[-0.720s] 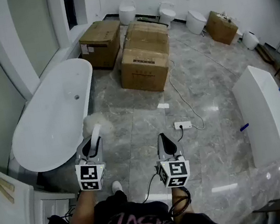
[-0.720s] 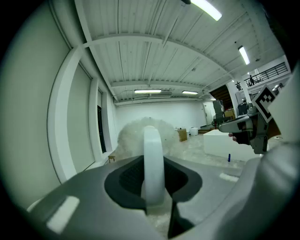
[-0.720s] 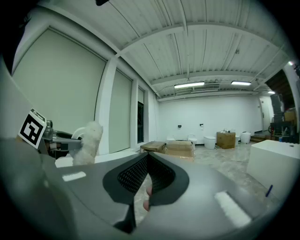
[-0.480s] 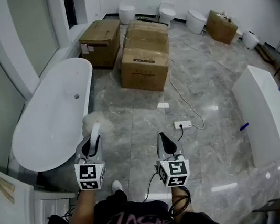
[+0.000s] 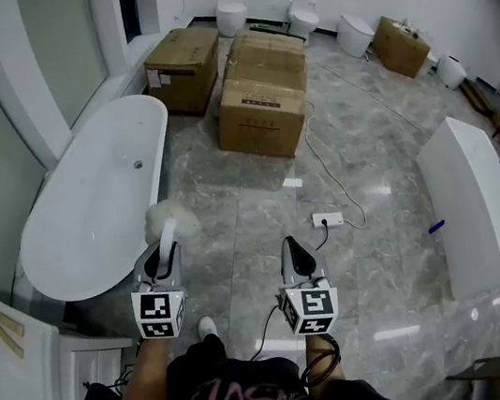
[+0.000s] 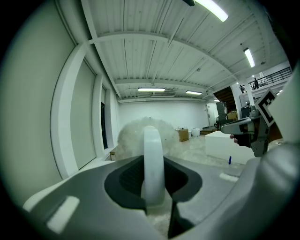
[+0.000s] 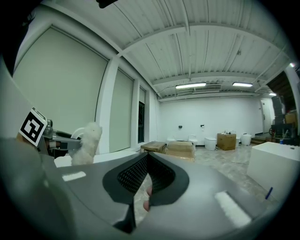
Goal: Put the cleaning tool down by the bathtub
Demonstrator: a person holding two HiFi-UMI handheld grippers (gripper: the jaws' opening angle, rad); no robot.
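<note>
My left gripper (image 5: pixel 166 253) is shut on the white handle (image 6: pixel 153 165) of a cleaning tool with a fluffy white head (image 5: pixel 168 221). It hangs over the floor just right of the white oval bathtub (image 5: pixel 91 211). In the left gripper view the handle stands upright between the jaws, with the fluffy head (image 6: pixel 130 137) behind it. My right gripper (image 5: pixel 295 255) is shut with nothing in it, held level beside the left one. In the right gripper view, the fluffy head (image 7: pixel 87 143) and left gripper show at the left.
Three cardboard boxes (image 5: pixel 263 97) stand on the grey marble floor beyond the tub. A power strip (image 5: pixel 327 220) with a white cable lies ahead of the right gripper. A white rectangular tub (image 5: pixel 474 199) stands at the right. A white cabinet (image 5: pixel 18 375) is at the lower left.
The head view has shifted slightly, so the tub and boxes sit a little lower in the picture. Both grippers hold their places and the tool stays gripped.
</note>
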